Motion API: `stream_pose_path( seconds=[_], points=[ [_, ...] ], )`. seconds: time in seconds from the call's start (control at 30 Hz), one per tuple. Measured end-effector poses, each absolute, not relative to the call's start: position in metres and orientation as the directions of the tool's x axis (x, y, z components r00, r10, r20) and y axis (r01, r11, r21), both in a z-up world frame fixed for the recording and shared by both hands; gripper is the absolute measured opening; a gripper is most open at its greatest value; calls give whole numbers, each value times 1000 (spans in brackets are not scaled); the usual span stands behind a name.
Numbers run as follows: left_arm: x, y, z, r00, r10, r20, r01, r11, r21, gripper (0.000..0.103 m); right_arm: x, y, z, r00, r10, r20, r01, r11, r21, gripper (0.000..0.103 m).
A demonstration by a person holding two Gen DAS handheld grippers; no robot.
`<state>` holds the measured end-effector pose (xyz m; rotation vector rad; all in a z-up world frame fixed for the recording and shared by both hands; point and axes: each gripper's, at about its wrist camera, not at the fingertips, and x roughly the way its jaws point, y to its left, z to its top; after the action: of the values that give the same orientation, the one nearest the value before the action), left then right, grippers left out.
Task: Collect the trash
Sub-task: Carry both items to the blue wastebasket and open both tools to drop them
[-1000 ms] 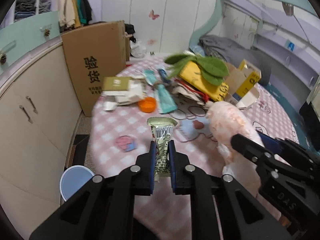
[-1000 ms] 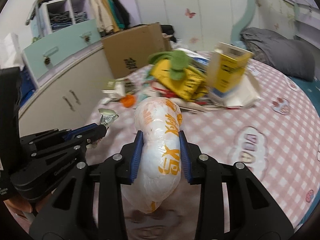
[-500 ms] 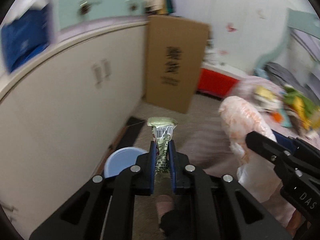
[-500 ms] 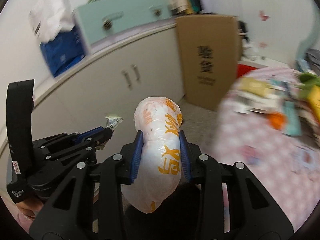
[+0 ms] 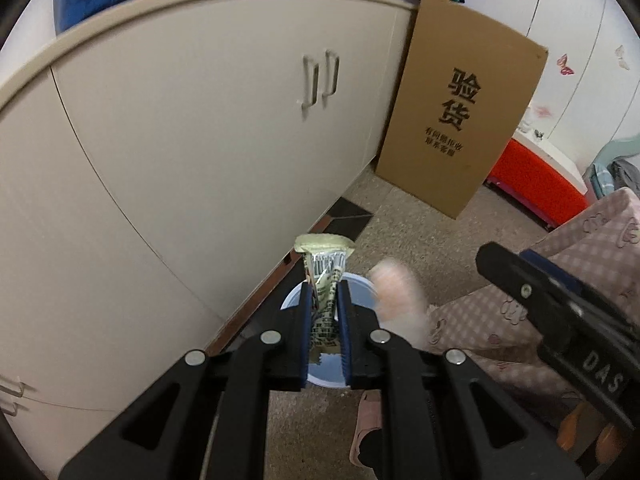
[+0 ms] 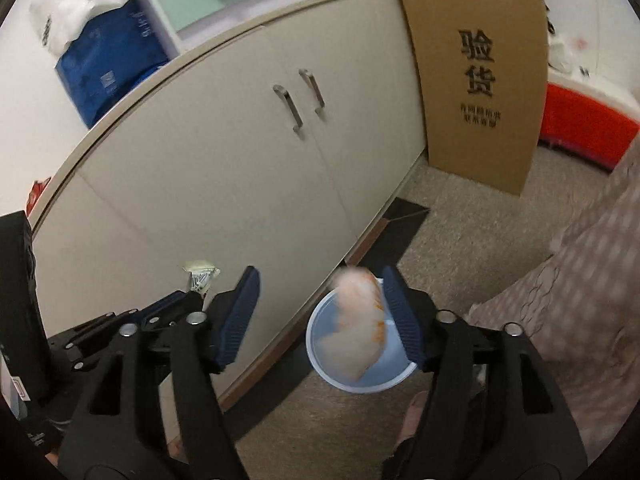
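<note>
My left gripper [image 5: 325, 300] is shut on a green and silver snack wrapper [image 5: 325, 258] that sticks up between its blue pads, right above the light blue bin [image 5: 362, 288] on the floor. In the right wrist view my right gripper [image 6: 320, 300] stands wide with its jaws opening. A crumpled white plastic bag with orange print [image 6: 358, 322] is blurred in mid-air between its fingers, over the bin [image 6: 360, 380], clear of the left pad and close beside the right one. The same bag [image 5: 398, 304] appears blurred in the left wrist view, and the left gripper's wrapper [image 6: 200, 276] shows at left.
A beige cabinet [image 5: 200, 140] with two handles runs along the left, close behind the bin. A tall cardboard box [image 5: 460, 120] leans at its far end, with a red box [image 5: 536, 184] beyond. The pink checked bed cover [image 5: 592, 248] hangs at right. A slippered foot [image 5: 368, 432] stands below.
Both grippers swung from over the bed to above the bin by the cabinet. The right gripper's jaws have spread and the plastic bag has come free, dropping toward the bin. The left still holds the wrapper.
</note>
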<state>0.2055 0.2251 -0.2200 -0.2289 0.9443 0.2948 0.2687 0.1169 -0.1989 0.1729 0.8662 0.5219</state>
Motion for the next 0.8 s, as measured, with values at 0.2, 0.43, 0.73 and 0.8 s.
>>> stream_pose_path(
  seconds=[0.2,0.43,0.73,0.8],
  points=[
    [223,223,-246,520,134,-843,-335,940,-58,12,269,104,-224,579,450,-680,-254,892,373,71],
    [242,217,-263,504,128,-854,-320,946,-47,12,266,94,-219,672,361,-647,-202,929,309,76],
    [252,211,-261,506,119,-854,-307,950,-50,14,264,80,-219,703,328,-631,-157,937,312,80],
    [253,210,-259,517,123,-847,-313,948,-53,15,263,79,-218,713,321,-623,-155,939,305,80]
  ],
)
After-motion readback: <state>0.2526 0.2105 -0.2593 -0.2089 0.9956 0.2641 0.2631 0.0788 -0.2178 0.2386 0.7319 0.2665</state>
